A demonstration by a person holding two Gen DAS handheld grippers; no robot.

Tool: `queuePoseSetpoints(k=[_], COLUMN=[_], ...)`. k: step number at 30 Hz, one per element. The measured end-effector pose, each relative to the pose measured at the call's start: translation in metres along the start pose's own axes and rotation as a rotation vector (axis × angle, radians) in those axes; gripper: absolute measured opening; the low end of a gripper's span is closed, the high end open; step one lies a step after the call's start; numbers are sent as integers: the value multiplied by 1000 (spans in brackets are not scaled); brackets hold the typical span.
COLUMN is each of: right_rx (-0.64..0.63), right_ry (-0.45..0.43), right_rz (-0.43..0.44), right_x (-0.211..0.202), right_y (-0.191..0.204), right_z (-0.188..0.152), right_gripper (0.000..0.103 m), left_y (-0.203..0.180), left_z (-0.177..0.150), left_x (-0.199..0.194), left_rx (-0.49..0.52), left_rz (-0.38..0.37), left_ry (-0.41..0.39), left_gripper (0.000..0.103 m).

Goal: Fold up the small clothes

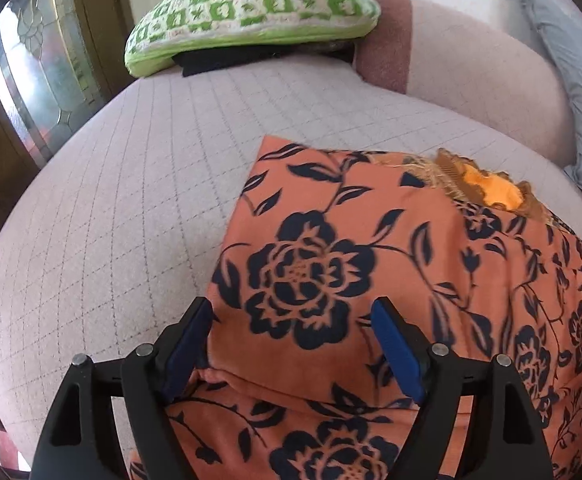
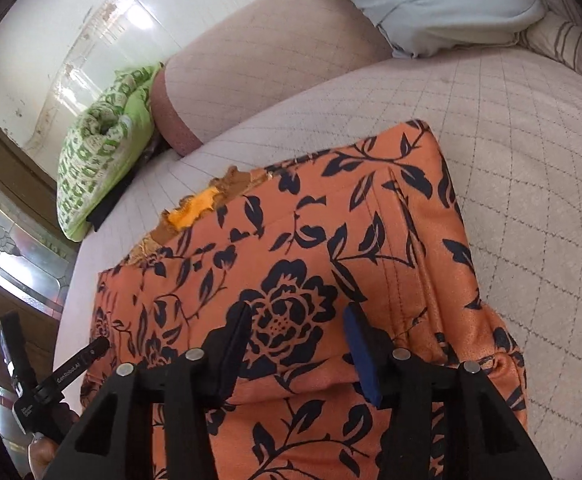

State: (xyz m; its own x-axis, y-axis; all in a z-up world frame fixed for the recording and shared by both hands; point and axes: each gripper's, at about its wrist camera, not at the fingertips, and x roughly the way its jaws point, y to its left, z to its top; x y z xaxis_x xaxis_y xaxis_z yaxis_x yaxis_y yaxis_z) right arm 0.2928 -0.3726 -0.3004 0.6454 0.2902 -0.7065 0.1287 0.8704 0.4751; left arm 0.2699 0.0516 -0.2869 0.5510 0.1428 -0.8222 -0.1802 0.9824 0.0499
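An orange garment with a dark navy flower print lies folded over on the quilted pink sofa seat. A brown embroidered neckline with orange lining shows at its far edge. My left gripper is open, its jaws wide apart above the garment's near left edge, holding nothing. In the right wrist view the same garment fills the middle, neckline at far left. My right gripper is open above the garment's near part, jaws apart and empty. The left gripper tool shows at the lower left.
A green and white patterned cushion lies on a dark cloth at the sofa's far end. A pale blue pillow rests on the backrest. A wooden door with patterned glass stands at left.
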Motion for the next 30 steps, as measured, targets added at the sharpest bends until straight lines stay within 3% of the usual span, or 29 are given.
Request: queuePoseSetpoints(k=[3,6,10,12,16,20,24,30], right_rx=[-34,-84,-67,-70,-54,4,27,35], right_ry=[57,44,24,-4,-97,-149,-99,55], right_rz=[-51,-73,-7,12,33,48,47,-4], right_x=[9,4,-19,-44,-107,-162,-202,-231], right_y=[0,8,5,0,-21,-41,-57,-76], right_z=[-7,-7,-8,-14,-31,-59,-91,-148], right_gripper=[57,57,57,57,70,73,74,74], left_y=[-17,-18,-5,5,38,83,122,172], left_z=[-7,-9,-14,-23,-43,-84,-116,-170], left_x=[8,6,-14,-33,-77,-118,-140,-148], left_rx=[77,79,63,70,51,69,97,33], left_rz=[16,25,-4,10,6,19,59,-6], left_ry=[41,23,3,-38,-117,-164,-130,32], left_gripper=[87,88,88,88,88,88,88,88])
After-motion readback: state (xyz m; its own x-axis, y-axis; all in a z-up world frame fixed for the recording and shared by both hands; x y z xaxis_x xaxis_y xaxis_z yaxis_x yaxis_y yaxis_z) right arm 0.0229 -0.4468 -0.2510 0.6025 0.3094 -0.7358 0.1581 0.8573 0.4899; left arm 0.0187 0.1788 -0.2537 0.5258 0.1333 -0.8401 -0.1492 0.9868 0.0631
